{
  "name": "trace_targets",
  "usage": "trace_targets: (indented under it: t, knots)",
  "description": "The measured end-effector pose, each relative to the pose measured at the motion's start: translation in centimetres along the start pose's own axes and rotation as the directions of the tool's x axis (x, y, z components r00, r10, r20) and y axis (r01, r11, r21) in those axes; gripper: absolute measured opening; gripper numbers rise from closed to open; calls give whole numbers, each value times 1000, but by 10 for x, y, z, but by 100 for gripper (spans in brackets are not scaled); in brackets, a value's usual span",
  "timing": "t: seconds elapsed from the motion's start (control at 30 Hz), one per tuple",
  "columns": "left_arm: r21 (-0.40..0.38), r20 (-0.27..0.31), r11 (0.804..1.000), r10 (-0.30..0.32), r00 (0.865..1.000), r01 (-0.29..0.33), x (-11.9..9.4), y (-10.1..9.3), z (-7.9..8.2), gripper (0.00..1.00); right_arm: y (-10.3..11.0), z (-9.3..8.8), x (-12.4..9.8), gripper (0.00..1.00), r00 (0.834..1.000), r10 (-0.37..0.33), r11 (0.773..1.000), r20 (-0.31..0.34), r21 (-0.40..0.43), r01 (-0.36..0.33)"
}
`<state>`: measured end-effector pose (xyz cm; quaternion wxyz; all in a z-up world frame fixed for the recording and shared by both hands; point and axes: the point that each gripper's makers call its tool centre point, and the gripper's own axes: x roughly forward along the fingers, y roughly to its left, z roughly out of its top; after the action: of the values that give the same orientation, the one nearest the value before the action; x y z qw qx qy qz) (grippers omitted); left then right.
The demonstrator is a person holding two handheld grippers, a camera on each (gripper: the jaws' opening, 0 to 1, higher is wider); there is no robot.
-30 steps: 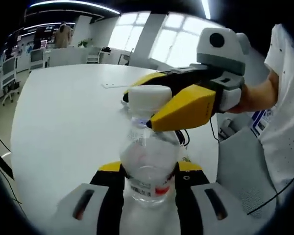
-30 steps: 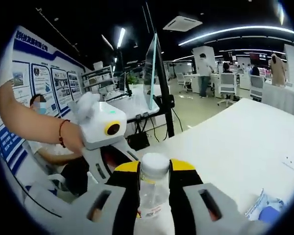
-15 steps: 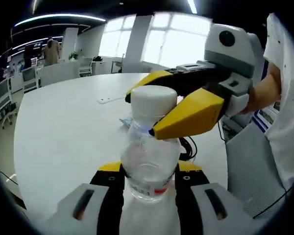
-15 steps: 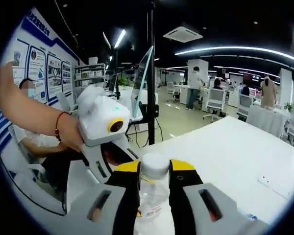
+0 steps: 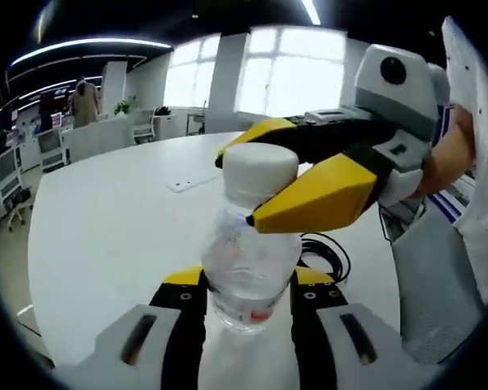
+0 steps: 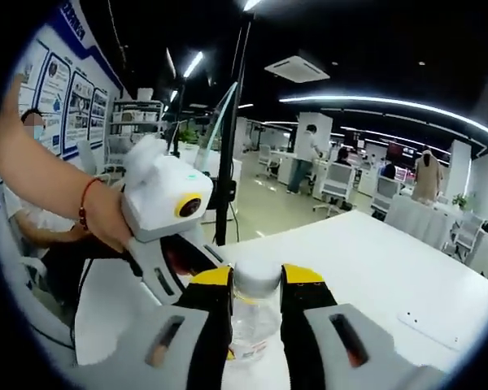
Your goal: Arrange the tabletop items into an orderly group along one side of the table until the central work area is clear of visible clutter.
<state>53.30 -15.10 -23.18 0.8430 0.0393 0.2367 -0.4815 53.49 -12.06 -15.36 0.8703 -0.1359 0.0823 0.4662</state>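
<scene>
Your left gripper (image 5: 246,284) pinches the water bottle (image 5: 248,268); your right gripper (image 6: 256,280) clamps its white cap (image 5: 260,166), above open white table (image 5: 106,211).

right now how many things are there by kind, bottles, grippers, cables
bottle: 1
grippers, left and right: 2
cable: 1
total: 4

The bottle (image 5: 248,268) is clear, glossy plastic with a matt white cap (image 5: 260,166) and a paper-like label low on its body. The right gripper (image 5: 264,183), coming in from 3 o'clock, has smooth yellow plastic jaws with a slight sheen and a light grey matt housing. The table (image 5: 106,236) is smooth, matt white; a black rubbery cable (image 5: 325,252) lies at 4 o'clock of the bottle.
</scene>
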Motion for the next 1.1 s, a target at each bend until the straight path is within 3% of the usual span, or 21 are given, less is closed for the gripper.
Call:
trace_targets:
  t: [0.33,0.73,1.1]
  knots:
    - [9,16,999,45,999,-45,13,27,7,39,-23,-5,16,20,996,-87,996,9,-27,87]
    - [-22,32,996,84,996,-84,17,44,5,39,-37,-11,33,20,992,-121,992,18,-29,122]
    - [-47,24,993,109,994,-108,18,51,-1,39,-36,-18,42,20,993,-118,992,8,-34,119]
